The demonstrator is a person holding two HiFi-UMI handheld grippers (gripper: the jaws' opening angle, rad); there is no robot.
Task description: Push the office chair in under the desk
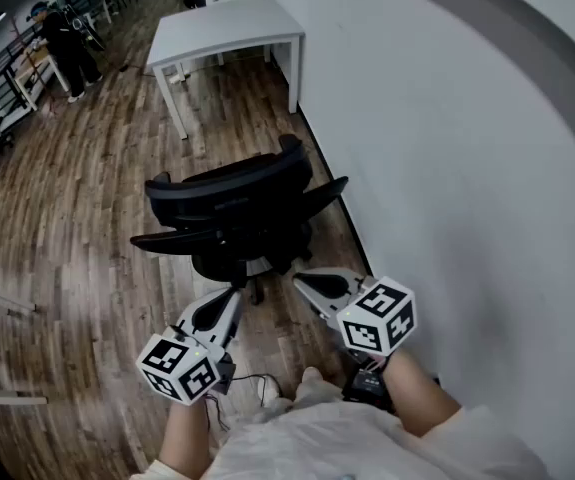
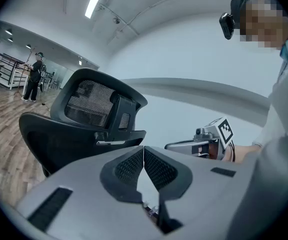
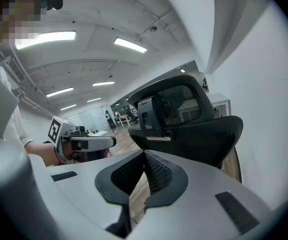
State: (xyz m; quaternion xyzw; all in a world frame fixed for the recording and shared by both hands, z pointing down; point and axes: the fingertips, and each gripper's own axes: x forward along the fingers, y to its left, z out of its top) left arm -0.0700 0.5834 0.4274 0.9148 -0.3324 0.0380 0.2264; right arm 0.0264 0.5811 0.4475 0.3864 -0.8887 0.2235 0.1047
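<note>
Approach step: left gripper (image 1: 234,295), right gripper (image 1: 303,281) closed, empty (no contact seen) behind black mesh-back office chair (image 1: 242,240). Next: push backrest (image 1: 229,196) toward white rectangular desk (image 1: 222,28).

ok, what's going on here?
A person holds the left gripper and right gripper, both shut and empty, pointed at the back of a black office chair; contact isn't clear. The chair stands well short of the white desk by the wall, not yet pushed under.

Black office chair (image 1: 239,213); white desk (image 1: 225,26); brown wood-grain floor (image 1: 62,218).
</note>
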